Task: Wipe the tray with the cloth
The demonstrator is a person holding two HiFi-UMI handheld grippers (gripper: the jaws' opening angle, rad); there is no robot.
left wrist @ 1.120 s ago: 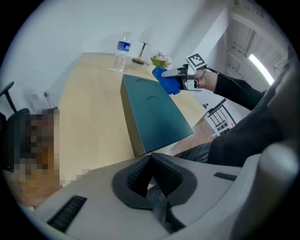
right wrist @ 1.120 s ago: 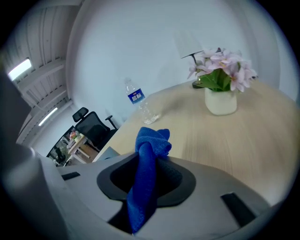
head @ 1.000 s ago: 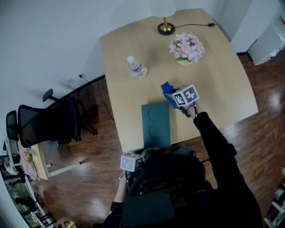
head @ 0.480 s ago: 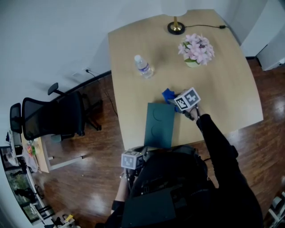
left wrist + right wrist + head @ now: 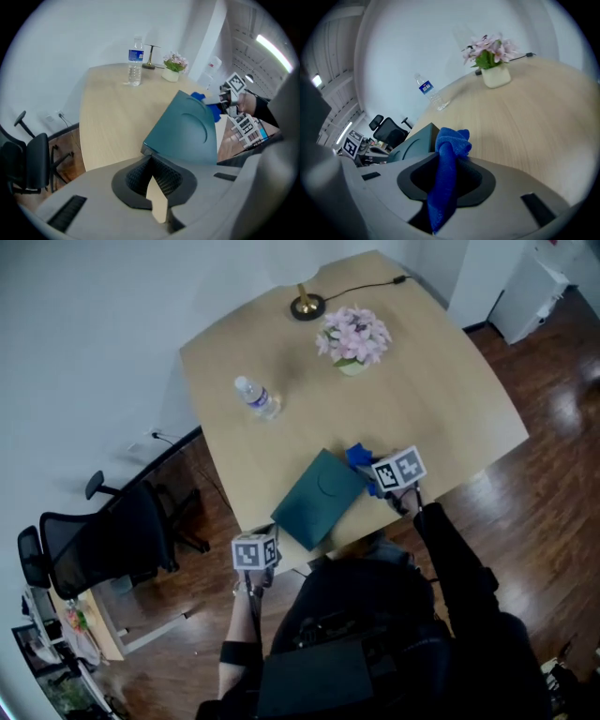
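Observation:
The dark teal tray point(image 5: 319, 498) lies slantwise at the table's near edge, with round dents in its face. In the left gripper view the tray point(image 5: 187, 131) fills the middle, its near corner right at the tips of my left gripper point(image 5: 149, 157), whose jaws meet on that corner. In the head view the left gripper point(image 5: 267, 549) sits at the tray's near-left side. My right gripper point(image 5: 447, 157) is shut on a bunched blue cloth point(image 5: 450, 150). The cloth point(image 5: 359, 457) hangs by the tray's far-right edge, in front of the right gripper point(image 5: 380, 474).
On the pale wooden table point(image 5: 422, 399) stand a water bottle point(image 5: 255, 397), a pot of pink flowers point(image 5: 353, 334) and a lamp base point(image 5: 306, 306) with its cable. A black office chair point(image 5: 103, 540) is on the wooden floor to the left.
The tray has swung from square with the table edge to a slant. The left gripper has moved with its near corner. The right gripper has shifted toward the tray, cloth still in it.

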